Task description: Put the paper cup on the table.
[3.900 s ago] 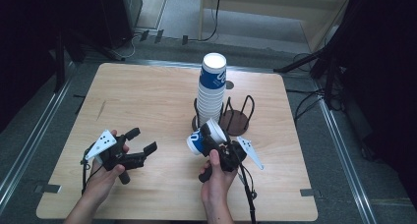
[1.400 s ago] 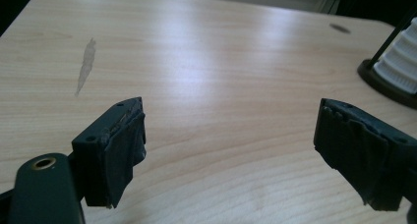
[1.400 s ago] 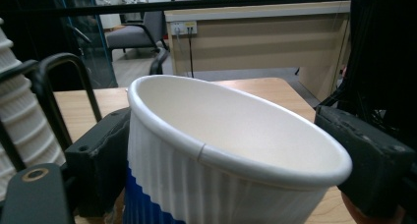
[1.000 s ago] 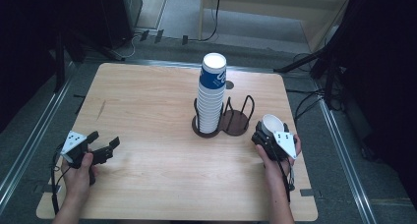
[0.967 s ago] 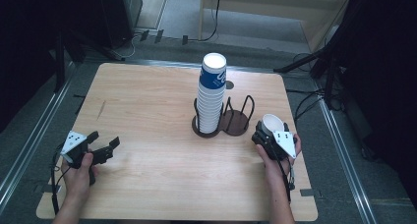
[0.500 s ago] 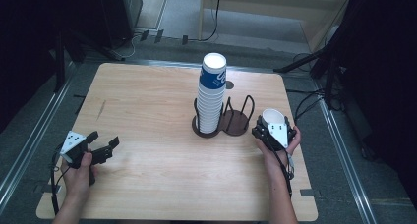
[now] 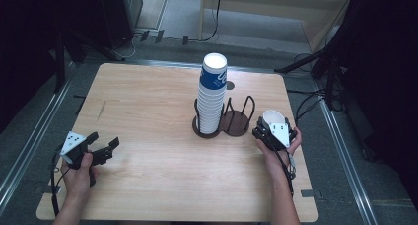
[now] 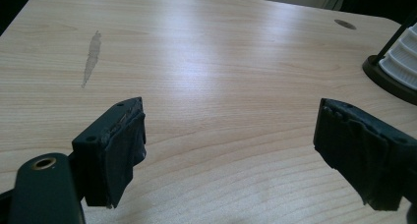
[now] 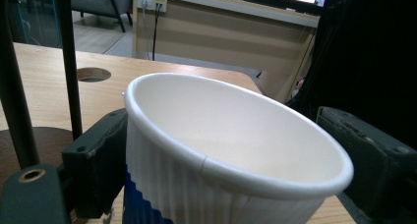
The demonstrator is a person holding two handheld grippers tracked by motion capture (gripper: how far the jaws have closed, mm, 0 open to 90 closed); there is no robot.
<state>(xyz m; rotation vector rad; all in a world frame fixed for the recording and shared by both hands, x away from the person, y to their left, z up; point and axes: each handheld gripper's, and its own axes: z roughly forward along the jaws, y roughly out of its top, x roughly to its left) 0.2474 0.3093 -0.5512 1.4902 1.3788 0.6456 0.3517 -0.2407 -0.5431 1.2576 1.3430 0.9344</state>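
- The left gripper (image 7: 101, 151) sits nearest, by the table's (image 7: 148, 101) front left corner, held in a hand (image 7: 79, 173) that comes in over the front edge. Its jaws stand wide apart with nothing between them; in the left gripper view (image 8: 231, 150) bare wood shows through the gap, and the jaws hang just above the tabletop.
- A grey three-cornered plate (image 7: 72, 141) tops that gripper, and a cable (image 7: 53, 185) trails from it toward the front left corner.
- The right gripper (image 7: 272, 129) is held a little farther in, near the table's right edge. Its jaws are clamped on a paper cup (image 7: 272, 119), one jaw pressed against each side of the cup's wall.
- In the right gripper view the paper cup (image 9: 231, 135) is upright with its mouth open upward, white inside, ribbed white outside with a blue band low on the wall. Whether its base touches the table I cannot tell.
- Just left of that cup stands a dark two-ring cup holder (image 7: 235, 121), about midway across the table and toward its right half. The ring nearer the gripper has only its brown base and wire hoops.
- The holder's other ring carries a tall stack of cups (image 7: 212, 96), white and ribbed below, blue near the top, standing upright.
- Beyond the stack, near the table's back edge, is a small round hole (image 7: 230, 85).
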